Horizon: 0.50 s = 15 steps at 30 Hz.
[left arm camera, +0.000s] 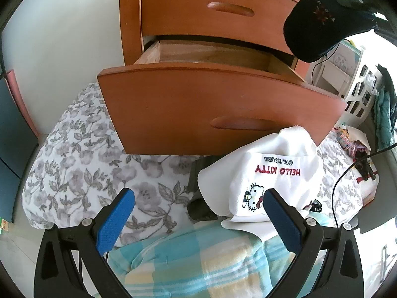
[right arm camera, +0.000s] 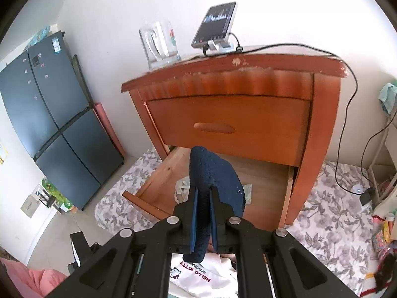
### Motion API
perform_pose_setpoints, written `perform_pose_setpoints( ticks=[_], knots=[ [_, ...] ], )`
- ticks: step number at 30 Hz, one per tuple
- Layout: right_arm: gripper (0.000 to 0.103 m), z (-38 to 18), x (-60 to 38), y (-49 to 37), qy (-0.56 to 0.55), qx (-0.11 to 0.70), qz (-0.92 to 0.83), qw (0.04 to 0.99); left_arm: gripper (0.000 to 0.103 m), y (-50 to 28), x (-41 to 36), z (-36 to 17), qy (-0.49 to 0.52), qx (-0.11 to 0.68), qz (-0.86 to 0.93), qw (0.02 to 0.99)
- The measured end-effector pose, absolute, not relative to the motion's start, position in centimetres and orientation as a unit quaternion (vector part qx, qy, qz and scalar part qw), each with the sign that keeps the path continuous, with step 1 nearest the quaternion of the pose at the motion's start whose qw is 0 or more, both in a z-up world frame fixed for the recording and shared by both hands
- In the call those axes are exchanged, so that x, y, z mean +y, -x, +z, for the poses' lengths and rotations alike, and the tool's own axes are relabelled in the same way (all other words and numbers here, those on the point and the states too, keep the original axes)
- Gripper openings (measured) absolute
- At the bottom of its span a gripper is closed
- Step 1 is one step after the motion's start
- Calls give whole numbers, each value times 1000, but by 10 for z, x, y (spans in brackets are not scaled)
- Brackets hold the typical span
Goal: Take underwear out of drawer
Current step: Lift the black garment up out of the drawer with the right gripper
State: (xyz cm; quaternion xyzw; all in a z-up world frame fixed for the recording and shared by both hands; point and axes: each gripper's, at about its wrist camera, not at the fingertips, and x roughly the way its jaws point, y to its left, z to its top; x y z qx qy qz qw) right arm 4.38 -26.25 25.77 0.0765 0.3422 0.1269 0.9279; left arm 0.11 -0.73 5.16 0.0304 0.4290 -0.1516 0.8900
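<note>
Dark underwear clamped, lifted over open drawer

Nearest the lens: right hand-held gripper [right arm camera: 203, 198], blue pads pinched tight on folded navy underwear [right arm camera: 213, 173], held up in the air above the pulled-out lower drawer [right arm camera: 146, 198] of the wooden nightstand [right arm camera: 248, 79]. Left hand-held gripper [left arm camera: 198, 213] spread wide, holding nothing, poised over a checked blanket [left arm camera: 188, 260]. White towel [left arm camera: 273, 173] lying just in front of the drawer face. Glass mug [right arm camera: 160, 46] and propped phone [right arm camera: 215, 23] on top of the nightstand.
</note>
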Motion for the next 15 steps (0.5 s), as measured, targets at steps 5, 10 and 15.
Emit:
perform_pose_setpoints(
  ticks=[5,10,15],
  knots=[
    [10,266,-265,-25,-77,336,119,931,103,5,-8,56,-32,424,-155,892],
    [9,270,-266,-6,-77,332,112,934,103,11,-10,62,-33,417,-159,894],
    [10,268,-269,11,-84,336,98,933,103,18,-8,69,-32,406,-161,899]
  ],
)
